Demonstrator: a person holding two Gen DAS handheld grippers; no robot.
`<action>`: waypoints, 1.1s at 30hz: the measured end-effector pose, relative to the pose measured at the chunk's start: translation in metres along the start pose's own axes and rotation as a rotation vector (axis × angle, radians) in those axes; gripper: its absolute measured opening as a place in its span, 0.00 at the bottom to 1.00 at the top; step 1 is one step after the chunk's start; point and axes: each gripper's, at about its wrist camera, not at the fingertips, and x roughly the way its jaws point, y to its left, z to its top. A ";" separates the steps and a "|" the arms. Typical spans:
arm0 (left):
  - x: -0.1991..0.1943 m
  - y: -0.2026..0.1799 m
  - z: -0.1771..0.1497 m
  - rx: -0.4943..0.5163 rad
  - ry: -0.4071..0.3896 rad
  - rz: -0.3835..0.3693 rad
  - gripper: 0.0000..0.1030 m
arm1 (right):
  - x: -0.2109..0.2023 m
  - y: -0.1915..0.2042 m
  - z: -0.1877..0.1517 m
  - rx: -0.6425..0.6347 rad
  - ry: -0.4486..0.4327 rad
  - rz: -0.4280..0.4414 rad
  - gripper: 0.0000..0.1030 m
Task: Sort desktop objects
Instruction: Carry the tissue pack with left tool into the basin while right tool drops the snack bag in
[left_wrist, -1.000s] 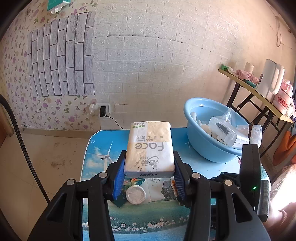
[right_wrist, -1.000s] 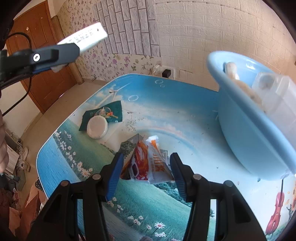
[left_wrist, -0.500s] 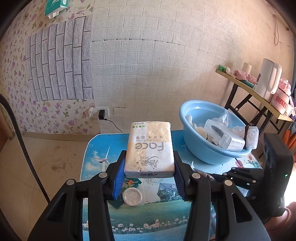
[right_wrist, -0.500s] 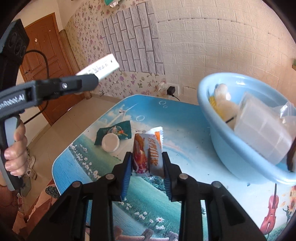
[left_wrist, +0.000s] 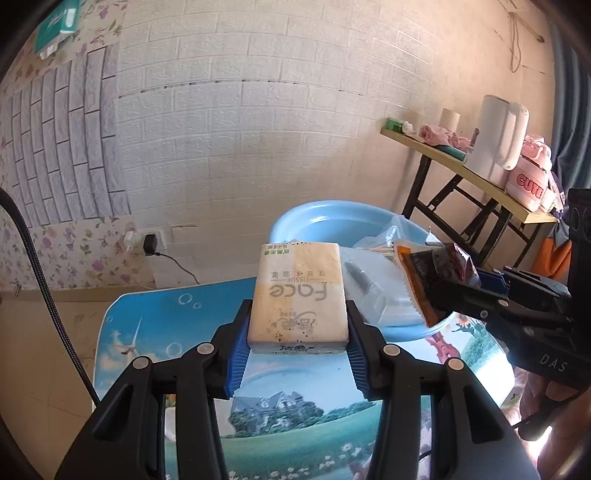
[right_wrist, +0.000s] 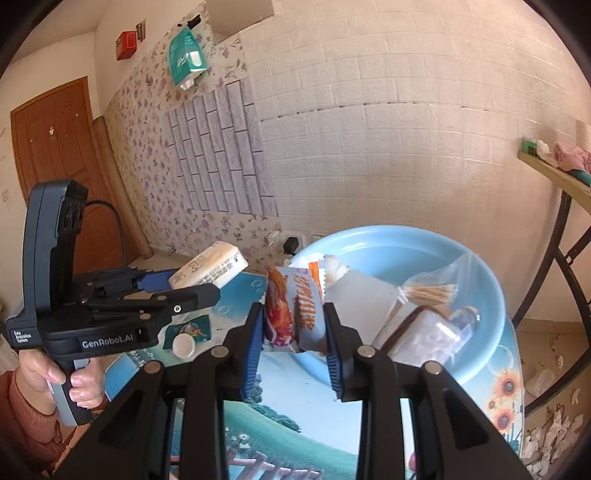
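Mid-carry, both loads airborne and headed for the blue basin at the far right of the table — the drop-off step of the sorting, by the look of it. Left tongs clamped on a soft tissue pack: a pale, pillowy brick in thin plastic film, printed face up, squeezed along its two long sides by the ribbed blue pads, held above the table just left of the basin. Right tongs pinched on a snack packet — crinkly orange-and-white foil with a serrated end seam, flattened between the pads, hanging at the basin's near rim. Basin itself smooth, rounded moulded plastic, already crowded with a clear bag of slim wooden sticks, a frosted lidded box and other pale items hard to tell apart. Left behind on the glossy landscape-printed table: a small white round lid resting on a dark green sachet, at the left. Next move likely calls for bringing each load clear over the rim before letting go, one at a time or well apart so the two tools do not knock; the light foil packet may cling or flutter, the tissue pack should drop squarely but needs a free patch among the clutter.
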 end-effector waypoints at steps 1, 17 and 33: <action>0.004 -0.006 0.004 0.008 0.000 -0.010 0.44 | 0.000 -0.006 0.002 0.009 -0.001 -0.014 0.29; 0.046 -0.044 0.025 0.062 0.004 0.000 0.66 | 0.007 -0.053 0.014 0.067 -0.025 -0.144 0.33; 0.019 -0.027 0.008 0.065 -0.020 0.067 0.84 | 0.005 -0.030 0.010 0.063 -0.037 -0.088 0.39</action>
